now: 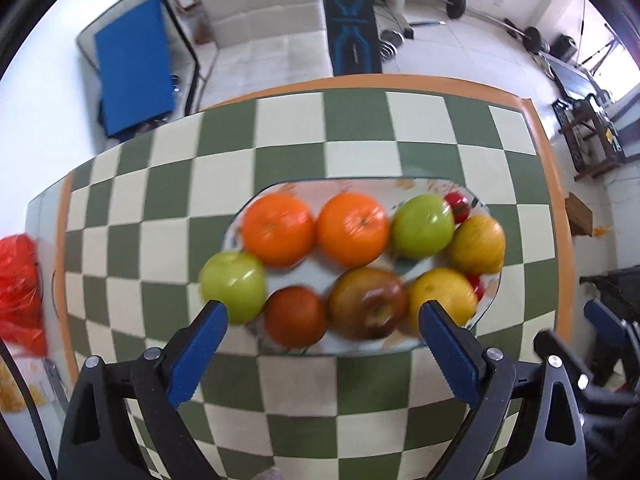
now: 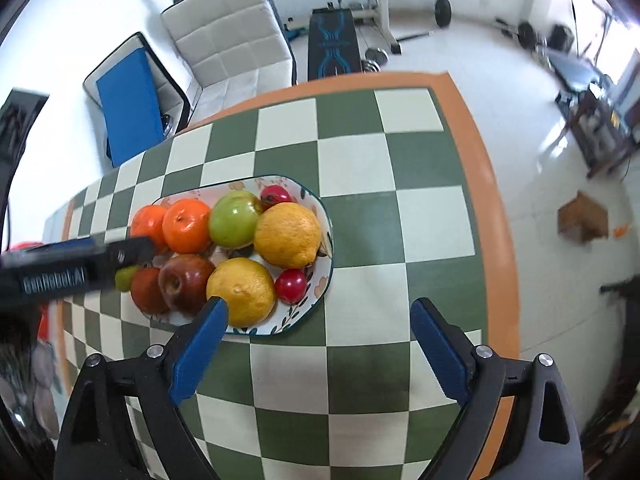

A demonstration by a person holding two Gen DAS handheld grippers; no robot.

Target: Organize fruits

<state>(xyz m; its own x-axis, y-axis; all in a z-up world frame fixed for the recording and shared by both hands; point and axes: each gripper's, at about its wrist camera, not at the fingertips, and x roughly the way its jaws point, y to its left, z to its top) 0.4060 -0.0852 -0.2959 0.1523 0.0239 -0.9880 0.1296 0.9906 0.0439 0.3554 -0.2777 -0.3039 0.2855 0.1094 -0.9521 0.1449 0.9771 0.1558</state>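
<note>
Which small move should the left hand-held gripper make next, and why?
Probably ease the left hand-held gripper forward and down onto the dark red apple: its jaws are open and empty, and that apple lies between them at the plate's near edge.

Oval floral ceramic plate (image 2: 326,240) w/ fruit, just ahead of left gripper (image 1: 322,314): 2 round oranges (image 1: 278,229), 2 green apples (image 1: 422,226), 2 yellow lemons (image 2: 287,234), dark red apples (image 1: 368,302), sm. red tomatoes (image 2: 291,285).

Checkered tablecloth (image 1: 360,140); white sofa (image 2: 228,40), blue mat (image 1: 134,80), barbell (image 1: 456,4)
</note>
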